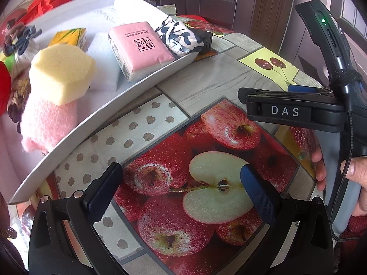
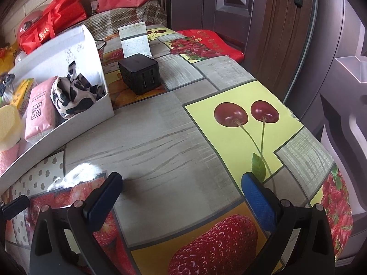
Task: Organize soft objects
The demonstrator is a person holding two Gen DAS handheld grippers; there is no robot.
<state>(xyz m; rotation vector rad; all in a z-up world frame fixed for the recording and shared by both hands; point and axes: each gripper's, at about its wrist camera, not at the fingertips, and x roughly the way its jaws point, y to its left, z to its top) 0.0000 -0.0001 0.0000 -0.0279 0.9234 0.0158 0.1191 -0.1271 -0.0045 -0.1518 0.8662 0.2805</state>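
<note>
Sponge (image 1: 60, 74) fills left view; cube (image 2: 139, 76) shows fully in right. Both hand-held grippers (image 1: 181, 183) (image 2: 182, 190) released.

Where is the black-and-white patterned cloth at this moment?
The black-and-white cloth lies in the white box, at its end nearest the black cube on the table, directly beside the pink tissue pack. The left wrist view shows it too.

Bright, even daylight; glare on the glossy tablecloth (image 2: 84, 171); strong fisheye bending and dark corners.
</note>
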